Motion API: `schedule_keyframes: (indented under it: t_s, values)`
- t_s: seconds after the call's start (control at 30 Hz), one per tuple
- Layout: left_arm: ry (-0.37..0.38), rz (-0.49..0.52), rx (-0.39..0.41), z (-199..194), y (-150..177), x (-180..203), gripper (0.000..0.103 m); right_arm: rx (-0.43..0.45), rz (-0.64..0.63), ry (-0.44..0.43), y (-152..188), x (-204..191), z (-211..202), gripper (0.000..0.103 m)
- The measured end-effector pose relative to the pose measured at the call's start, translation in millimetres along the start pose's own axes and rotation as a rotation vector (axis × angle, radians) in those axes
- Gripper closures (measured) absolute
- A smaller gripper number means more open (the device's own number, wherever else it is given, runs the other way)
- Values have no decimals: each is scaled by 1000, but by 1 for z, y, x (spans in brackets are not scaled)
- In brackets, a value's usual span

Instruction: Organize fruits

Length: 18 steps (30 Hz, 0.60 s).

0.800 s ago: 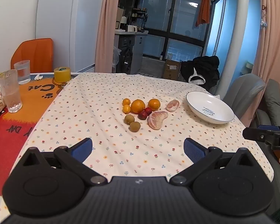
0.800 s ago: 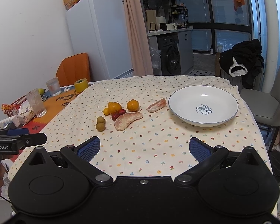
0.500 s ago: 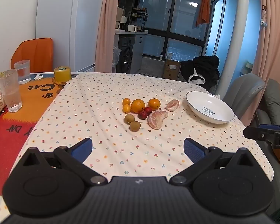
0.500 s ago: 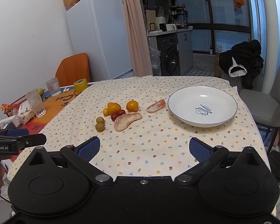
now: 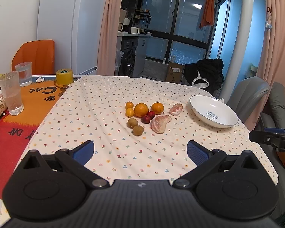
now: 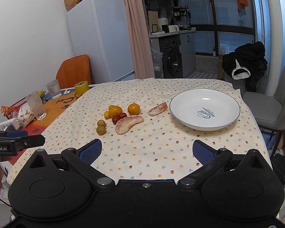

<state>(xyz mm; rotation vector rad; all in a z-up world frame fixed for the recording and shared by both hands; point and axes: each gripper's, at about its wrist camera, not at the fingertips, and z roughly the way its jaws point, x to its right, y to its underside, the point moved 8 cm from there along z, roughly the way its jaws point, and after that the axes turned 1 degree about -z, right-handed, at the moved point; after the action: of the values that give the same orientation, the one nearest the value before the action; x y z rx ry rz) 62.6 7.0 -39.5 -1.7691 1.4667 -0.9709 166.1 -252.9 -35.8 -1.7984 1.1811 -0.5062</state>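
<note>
Honestly, best to start with the peeled pomelo segment (image 6: 128,123), nearest piece: soft, so a light pinch across the narrow middle, then over to the white plate (image 6: 235,102) on the right. Bunched mid-table on the floral tablecloth (image 6: 161,152): two oranges (image 6: 115,110), small kumquats (image 6: 107,114), two dark red plums (image 5: 148,116), two brownish round fruits (image 6: 101,126), a second pomelo chunk (image 6: 157,109) just beside the plate. Nothing plated yet. Left gripper (image 5: 140,150) and right gripper (image 6: 147,151): fingers spread wide, holding nothing, hovering at the near table edge.
</note>
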Motion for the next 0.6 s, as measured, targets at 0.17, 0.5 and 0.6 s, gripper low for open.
schedule_keyframes:
  t_s: [0.17,0.5,0.6]
  values:
    - [0,0,0,0,0,0,0,0,-1,0,0,0,0,0]
    - [6,5,1,0,-1,3,0,0,-9,1,-1,-1,-1,0]
    - [6,6,1,0,-1,3,0,-1,-7,-1,-1,-1,-1,0]
